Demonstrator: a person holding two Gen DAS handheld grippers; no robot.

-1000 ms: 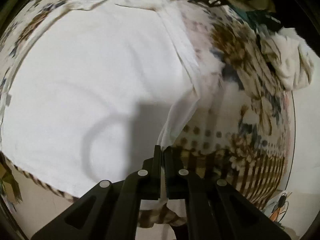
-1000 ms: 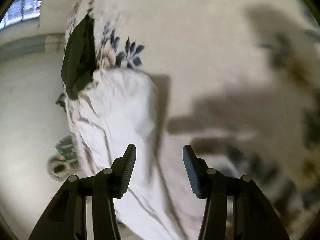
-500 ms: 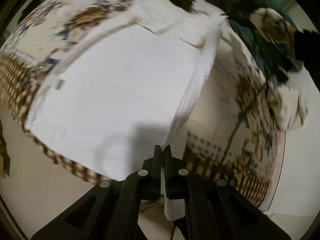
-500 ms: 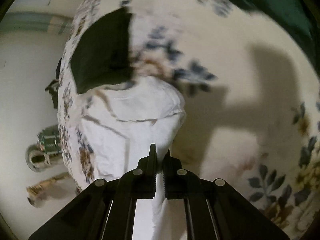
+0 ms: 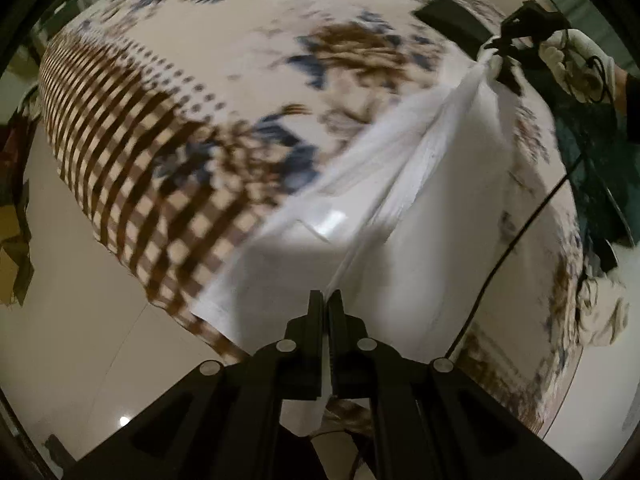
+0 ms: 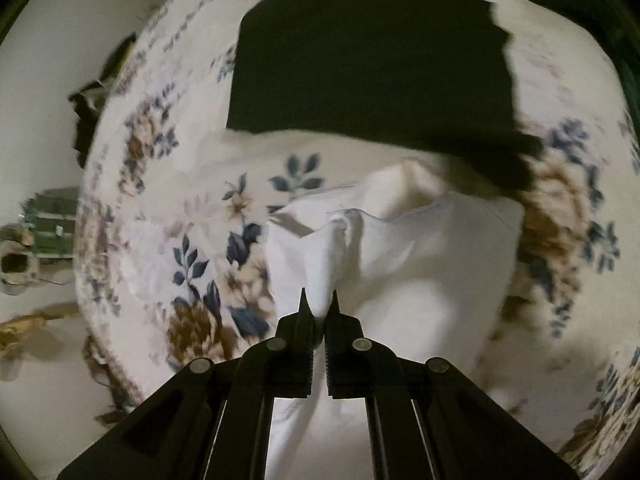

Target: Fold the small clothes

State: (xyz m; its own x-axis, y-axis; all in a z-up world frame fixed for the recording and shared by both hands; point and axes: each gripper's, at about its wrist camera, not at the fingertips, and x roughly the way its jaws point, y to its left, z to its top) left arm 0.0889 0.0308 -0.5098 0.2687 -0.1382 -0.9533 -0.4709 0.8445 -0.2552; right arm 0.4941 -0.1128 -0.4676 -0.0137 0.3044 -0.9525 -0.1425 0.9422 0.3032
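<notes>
A white garment (image 5: 420, 208) hangs stretched above the floral tablecloth (image 5: 248, 60). My left gripper (image 5: 325, 300) is shut on one edge of it. My right gripper (image 6: 319, 308) is shut on a bunched fold of the same garment (image 6: 420, 256). In the left wrist view the right gripper (image 5: 500, 50) shows far off at the upper right, pinching the other end, held by a white-gloved hand (image 5: 576, 60). The cloth sags between the two grippers and part of it still rests on the table.
A black folded cloth (image 6: 372, 56) lies on the table beyond the garment. A dark green cloth (image 5: 600, 160) and a crumpled pale garment (image 5: 600, 312) lie at the right. A black cable (image 5: 520, 232) crosses the table. The table edge (image 5: 120, 200) drops to a pale floor.
My right gripper closed on the white garment and lifted it. My left gripper, still shut on its edge, has swung left and raised it, so the cloth stretches between them.
</notes>
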